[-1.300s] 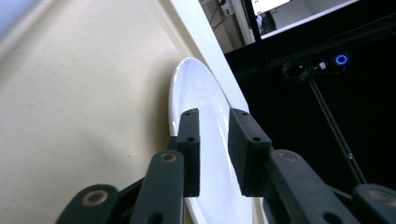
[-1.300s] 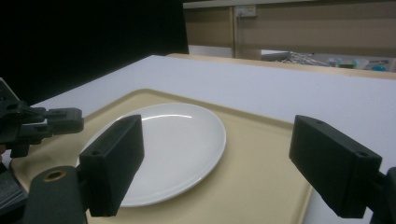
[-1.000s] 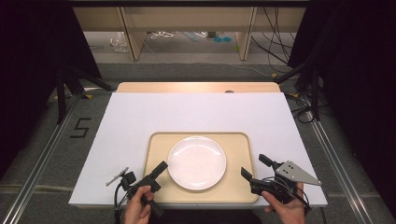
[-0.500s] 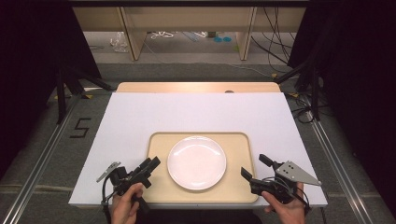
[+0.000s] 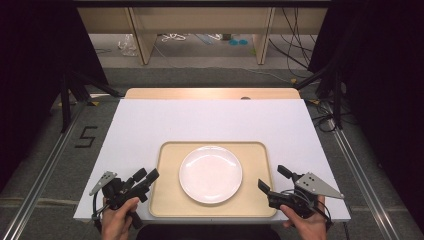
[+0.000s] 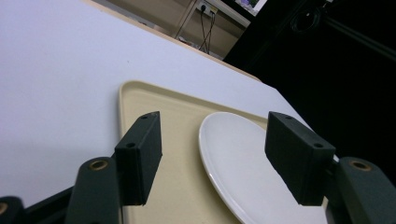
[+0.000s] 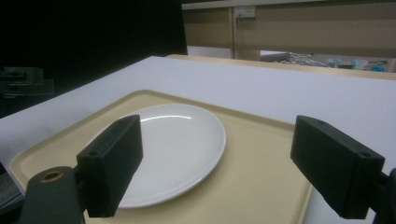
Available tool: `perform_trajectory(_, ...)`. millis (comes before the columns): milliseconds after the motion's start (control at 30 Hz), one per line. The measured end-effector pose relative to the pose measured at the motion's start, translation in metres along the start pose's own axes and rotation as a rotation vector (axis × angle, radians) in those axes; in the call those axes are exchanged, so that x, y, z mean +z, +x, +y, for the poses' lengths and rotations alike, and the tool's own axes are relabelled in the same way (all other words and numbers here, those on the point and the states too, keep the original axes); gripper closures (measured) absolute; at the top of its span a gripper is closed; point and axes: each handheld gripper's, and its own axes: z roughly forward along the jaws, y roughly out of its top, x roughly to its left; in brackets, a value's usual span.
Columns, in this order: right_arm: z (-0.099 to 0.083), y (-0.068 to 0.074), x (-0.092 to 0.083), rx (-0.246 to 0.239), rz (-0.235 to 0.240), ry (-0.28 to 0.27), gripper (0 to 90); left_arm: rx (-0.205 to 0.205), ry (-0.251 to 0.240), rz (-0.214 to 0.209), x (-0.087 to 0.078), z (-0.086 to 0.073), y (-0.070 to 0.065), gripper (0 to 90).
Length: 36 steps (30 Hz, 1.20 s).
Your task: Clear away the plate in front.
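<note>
Holding both tools at the near edge of the white table, you have nothing pinched. Your left gripper sits just off the left rim of the beige tray; its jaws have just been opening and now stand spread with nothing between them. Your right gripper rests near the tray's right front corner, jaws wide apart. A white plate lies in the middle of the tray, touched by neither tool.
</note>
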Motion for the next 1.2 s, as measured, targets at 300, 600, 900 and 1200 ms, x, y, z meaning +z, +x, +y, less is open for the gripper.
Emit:
perform_trajectory(300, 0.0, 0.0, -0.001, 0.002, 0.001, -0.001, 16.8, 0.104, -0.05, 0.033, -0.005, 0.005, -0.002, 31.3)
perform_trajectory(600, 0.0, 0.0, 0.0, -0.001, 0.0, -0.019, 15.7, 0.19, -0.147, 0.055, -0.013, 0.011, -0.006, 18.3)
perform_trajectory(900, 0.0, 0.001, -0.002, -0.004, -0.018, -0.006, 15.6, 0.294, -0.15, 0.039, -0.012, 0.009, -0.013, 15.3)
perform_trajectory(1200, 0.0, 0.002, -0.002, 0.0, 0.0, -0.002, 15.6, 0.279, -0.147, 0.043, -0.012, 0.009, -0.013, 15.3)
